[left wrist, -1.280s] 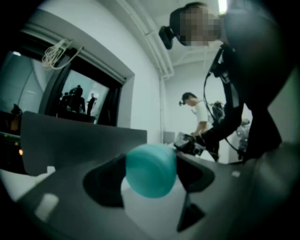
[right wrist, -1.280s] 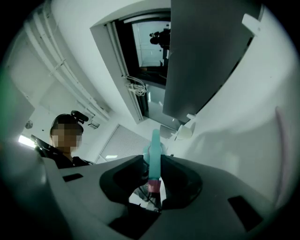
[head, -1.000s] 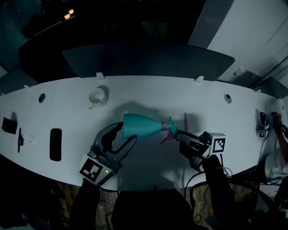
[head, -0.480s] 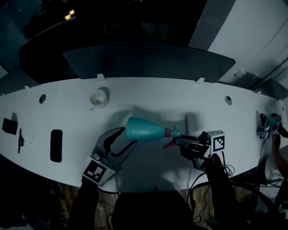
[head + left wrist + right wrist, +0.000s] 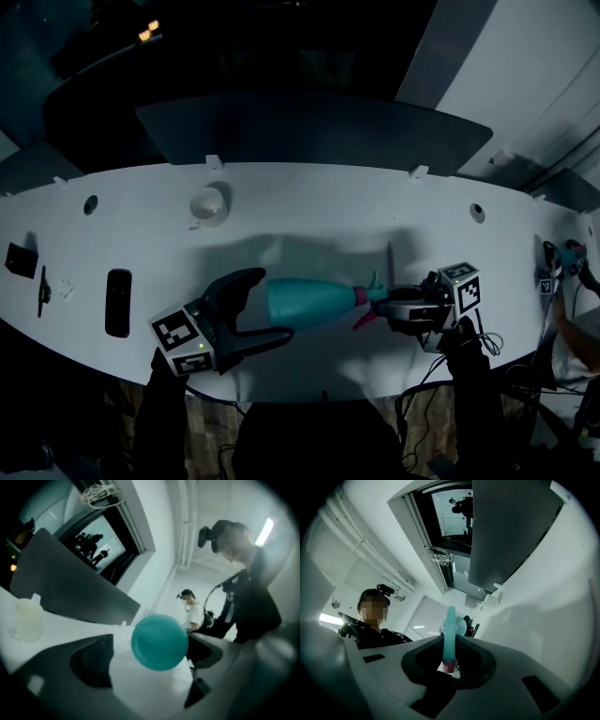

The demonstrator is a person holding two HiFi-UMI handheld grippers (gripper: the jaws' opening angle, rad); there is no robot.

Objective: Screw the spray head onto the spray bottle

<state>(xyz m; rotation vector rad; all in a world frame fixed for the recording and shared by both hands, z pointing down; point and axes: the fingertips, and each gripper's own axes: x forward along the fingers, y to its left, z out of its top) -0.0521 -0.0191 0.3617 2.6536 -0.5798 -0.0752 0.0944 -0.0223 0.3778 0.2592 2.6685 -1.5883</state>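
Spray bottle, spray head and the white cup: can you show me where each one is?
spray bottle (image 5: 309, 300): head view, middle of its teal body.
spray head (image 5: 375, 289): head view, teal top beside the pink collar.
white cup (image 5: 207, 203): head view, middle of its open top.

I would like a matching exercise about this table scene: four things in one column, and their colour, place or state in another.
1. spray bottle
2. cup
3. flat black device
4. right tool

A. white, near the far edge of the table
B. shut on the spray head
C. teal, horizontal
D. left part of the table

Pairs: 1-C, 2-A, 3-D, 4-B
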